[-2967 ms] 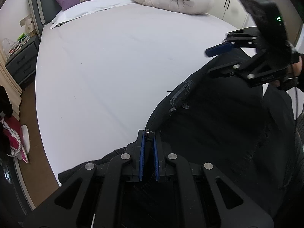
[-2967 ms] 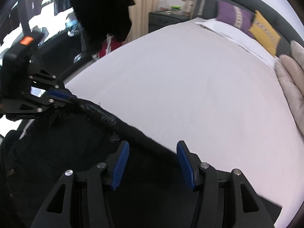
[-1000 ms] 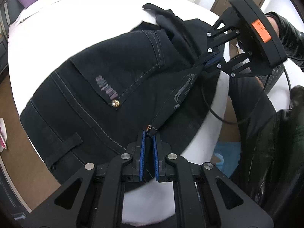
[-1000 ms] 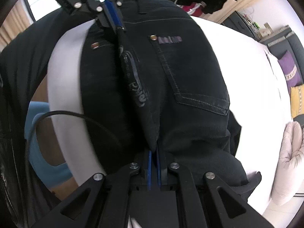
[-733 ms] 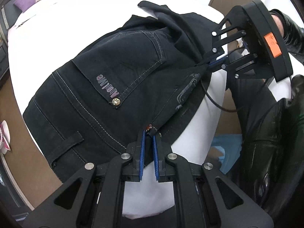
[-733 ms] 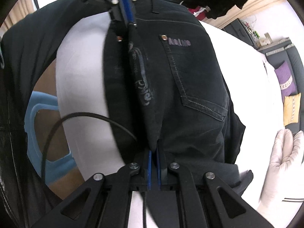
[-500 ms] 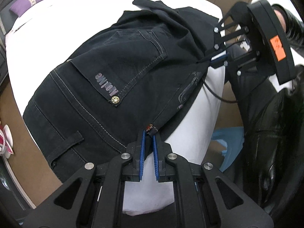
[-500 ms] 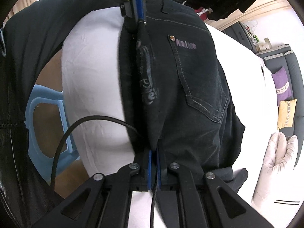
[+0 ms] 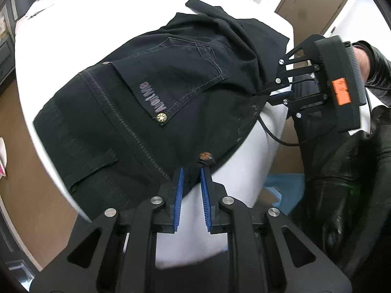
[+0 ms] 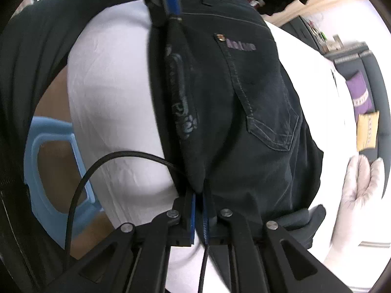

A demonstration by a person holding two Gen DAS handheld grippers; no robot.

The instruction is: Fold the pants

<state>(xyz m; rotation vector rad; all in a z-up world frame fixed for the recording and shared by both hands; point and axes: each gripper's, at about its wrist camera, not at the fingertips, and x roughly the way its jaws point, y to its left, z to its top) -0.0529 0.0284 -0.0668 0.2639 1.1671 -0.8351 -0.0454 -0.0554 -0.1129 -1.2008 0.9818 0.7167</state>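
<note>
Dark denim pants (image 9: 171,85) lie back pocket up over the corner of the white bed (image 9: 73,24). The left gripper (image 9: 191,171) is at the waistband end with the copper button (image 9: 206,157). Its jaws are opening: the blue pads (image 9: 179,195) stand apart, with fabric loose between them. The right gripper (image 9: 271,92) is at the waistband's other end. In the right wrist view the right gripper (image 10: 199,195) still pinches the pants (image 10: 232,97) between nearly touching pads, though its jaws are starting to open. The left gripper (image 10: 174,17) shows at the top.
A light blue plastic stool (image 10: 53,171) stands on the floor beside the bed (image 10: 110,97). A black cable (image 10: 97,166) loops over the bed edge. A pale duvet (image 10: 359,195) and purple pillow (image 10: 359,92) lie farther back. A person's black sleeve (image 9: 354,171) is at right.
The left pads have parted a little around the waistband end. The right gripper has sunk toward the bed edge, and the waistband between the grippers hangs slacker on the sheet.
</note>
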